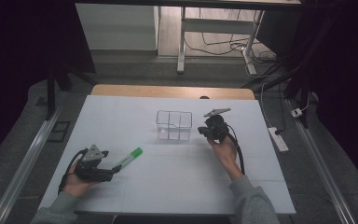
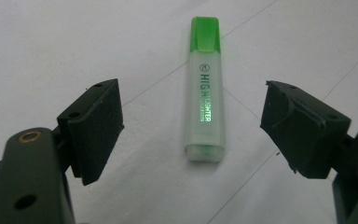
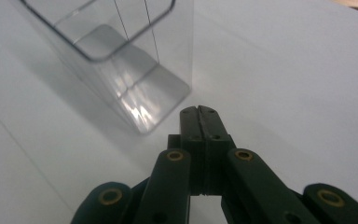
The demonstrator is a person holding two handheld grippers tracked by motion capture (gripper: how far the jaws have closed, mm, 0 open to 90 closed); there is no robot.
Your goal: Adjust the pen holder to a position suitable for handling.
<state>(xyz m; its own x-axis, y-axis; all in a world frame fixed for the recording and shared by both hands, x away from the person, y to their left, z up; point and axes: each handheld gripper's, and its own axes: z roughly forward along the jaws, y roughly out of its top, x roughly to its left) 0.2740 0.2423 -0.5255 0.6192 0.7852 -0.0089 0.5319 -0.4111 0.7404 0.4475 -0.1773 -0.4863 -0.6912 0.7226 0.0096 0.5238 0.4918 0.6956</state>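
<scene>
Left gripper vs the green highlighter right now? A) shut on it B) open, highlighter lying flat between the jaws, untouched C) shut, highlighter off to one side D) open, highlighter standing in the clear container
B: in the left gripper view the left gripper has its jaws spread wide, and the green highlighter lies flat on the white table between them, touching neither.

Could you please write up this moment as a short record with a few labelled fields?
surface: white table top
thing in hand: green highlighter, lying flat on the table, cap pointing away from the left gripper
left gripper: open, jaws either side of the highlighter, not touching it
right gripper: shut, empty, tips just beside the container
container: clear plastic box with inner dividers, upright, nothing inside
hands: each holds its gripper; right hand near the box
likely next step: probably closing the left gripper on the highlighter
</scene>
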